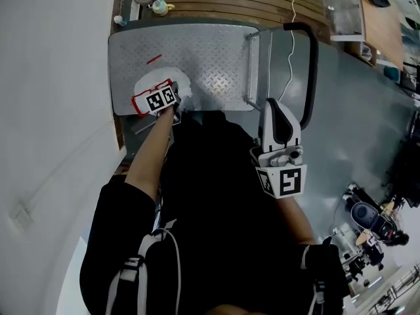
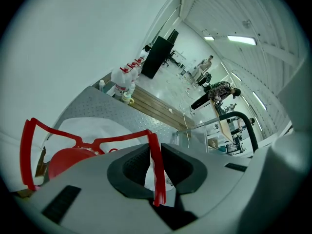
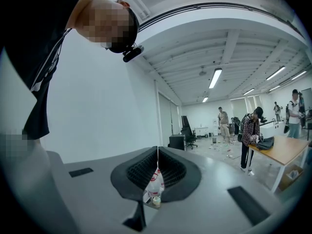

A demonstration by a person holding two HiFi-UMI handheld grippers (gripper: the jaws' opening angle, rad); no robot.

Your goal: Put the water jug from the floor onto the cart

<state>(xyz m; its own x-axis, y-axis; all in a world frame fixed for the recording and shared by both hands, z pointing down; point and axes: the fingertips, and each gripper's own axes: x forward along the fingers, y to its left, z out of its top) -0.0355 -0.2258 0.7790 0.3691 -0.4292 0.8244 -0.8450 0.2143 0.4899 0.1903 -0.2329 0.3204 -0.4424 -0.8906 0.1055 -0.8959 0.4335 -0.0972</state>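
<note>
grey floor (image 1: 354, 110) runs beside a white wall, and a flat metal cart (image 1: 216, 58) with a black push bar (image 1: 312, 64) stands on it. the water jug (image 1: 147, 83) already sits upright on the cart's deck, at the near corner on the wall side, so the lift looks done. the left gripper (image 2: 155, 165) points down over the jug with the thin red carry handle (image 2: 122, 138) between its jaws. they stand slightly apart, with a sliver of daylight beside the strip, so the grip reads as loosened, not clamped. the red cap (image 2: 68, 160) shows just below. the right gripper (image 3: 157, 172) is held about level off to the side by the push bar, its jaws pressed together on nothing. what seems left is to draw the left gripper clear of the handle.
</note>
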